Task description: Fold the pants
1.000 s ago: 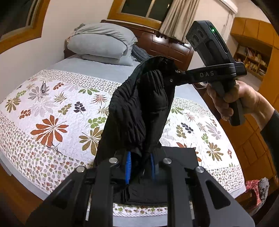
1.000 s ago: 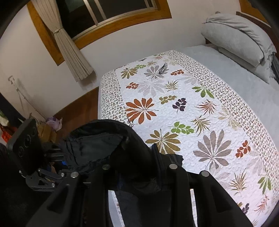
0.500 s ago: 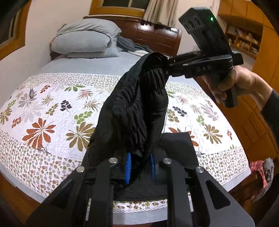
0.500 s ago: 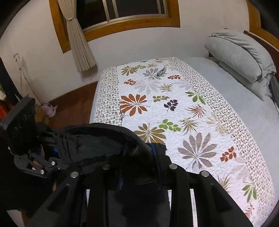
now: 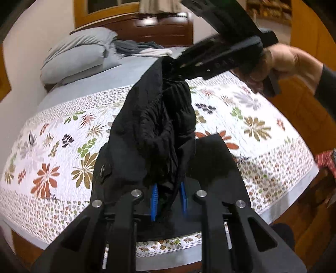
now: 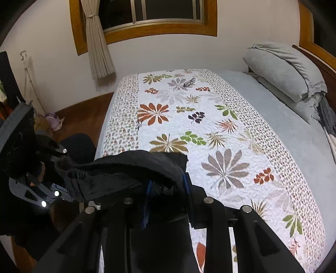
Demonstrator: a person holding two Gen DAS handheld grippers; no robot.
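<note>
Black pants (image 5: 159, 126) clamped tight in both tools, left (image 5: 168, 198) and right (image 6: 167, 198), above floral quilt (image 6: 220, 147).

Warm indoor light, dark window (image 6: 166, 10), heavy fisheye bend.
Left view smears with motion blur toward two o'clock (the hand (image 5: 287, 65) most); corners vignette black.

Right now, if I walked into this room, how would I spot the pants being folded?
Find the bed with the flowered quilt across its foot. Above the quilt's near edge, black pants hang bunched between two hand-held grippers, one low and one high. They are the only black cloth there; the pillows are grey.
</note>
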